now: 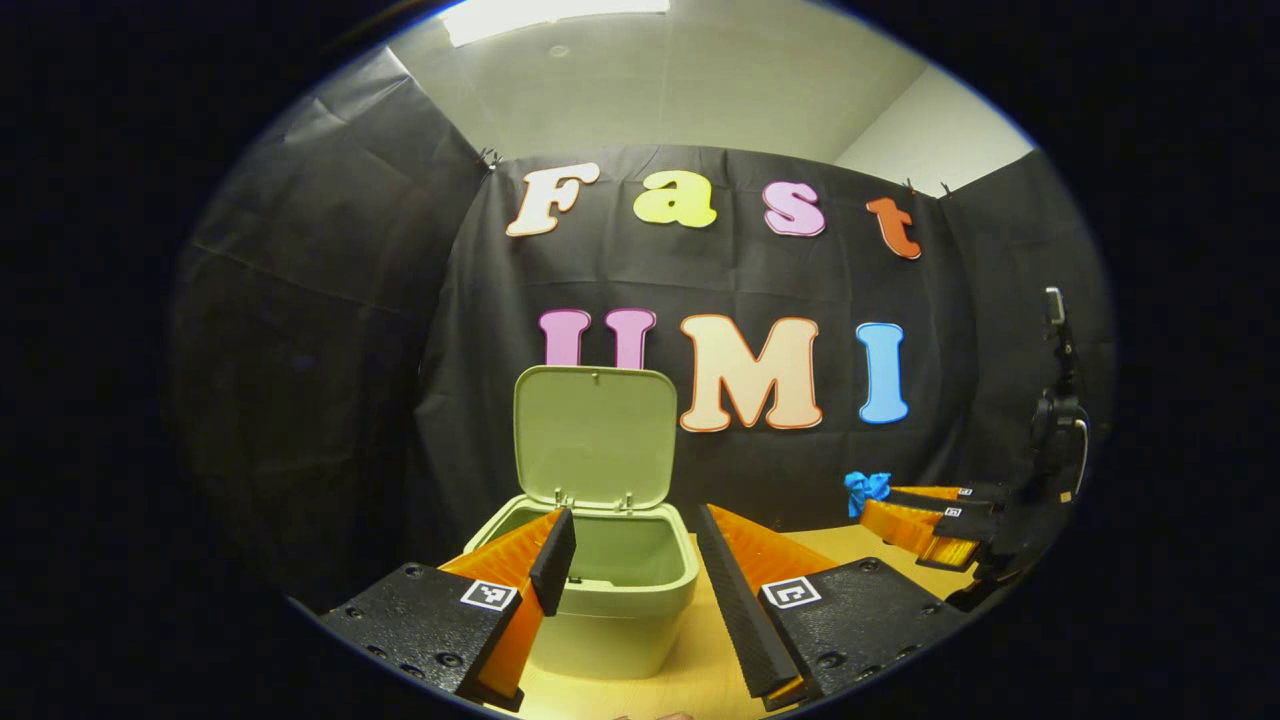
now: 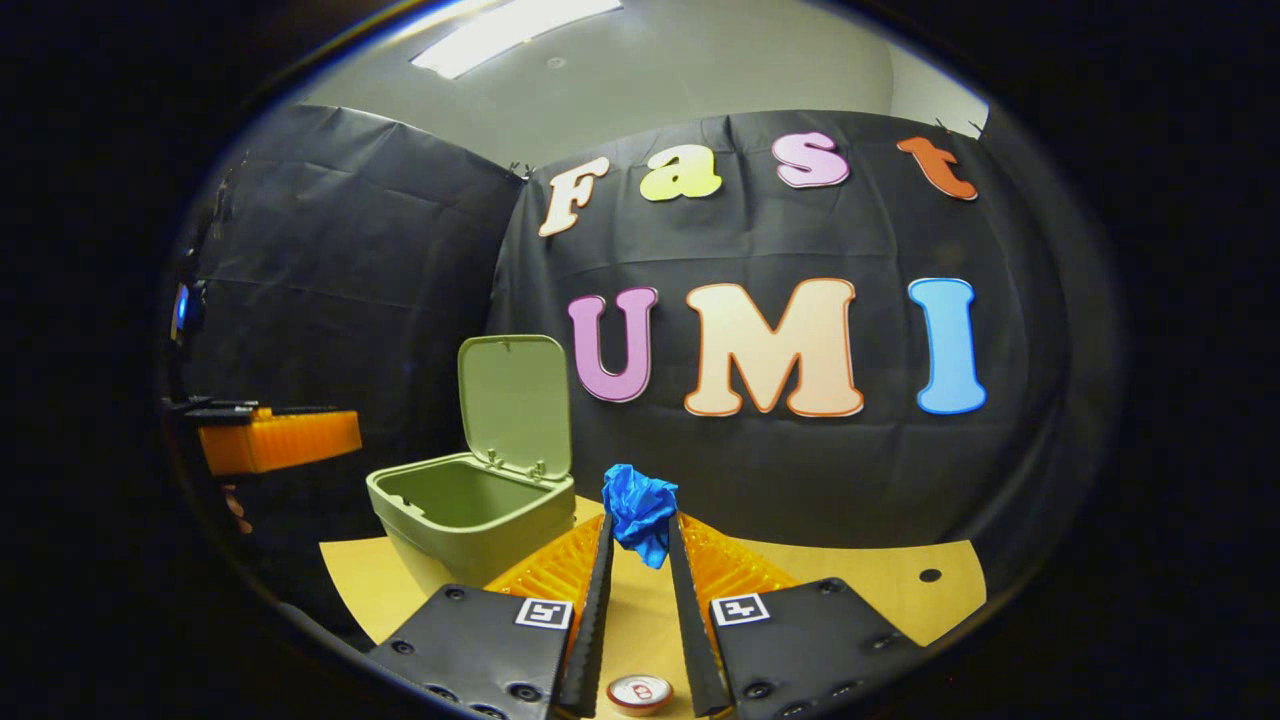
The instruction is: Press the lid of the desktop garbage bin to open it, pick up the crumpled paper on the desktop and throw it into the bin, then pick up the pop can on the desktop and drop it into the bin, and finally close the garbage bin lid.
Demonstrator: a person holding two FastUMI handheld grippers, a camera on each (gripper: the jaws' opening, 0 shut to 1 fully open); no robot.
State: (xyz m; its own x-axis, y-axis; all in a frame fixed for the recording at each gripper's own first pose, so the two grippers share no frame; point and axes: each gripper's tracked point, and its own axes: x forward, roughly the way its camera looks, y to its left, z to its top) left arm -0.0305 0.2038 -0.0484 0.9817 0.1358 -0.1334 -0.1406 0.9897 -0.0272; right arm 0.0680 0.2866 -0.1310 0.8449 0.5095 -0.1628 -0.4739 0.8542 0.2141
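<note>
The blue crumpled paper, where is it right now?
In the right gripper view, the crumpled paper is pinched between the right tool fingertips, lifted above the table, just right of the open bin.

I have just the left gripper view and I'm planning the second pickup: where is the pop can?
Observer: The red-and-silver pop can sits on the light wooden table, low in the right gripper view, top facing the camera.
Operator: Does the right gripper really grip the paper?
Observer: Yes. The right gripper pinches the crumpled blue paper between both fingertips, to the right of the open pale green plastic bin, not over it.
</note>
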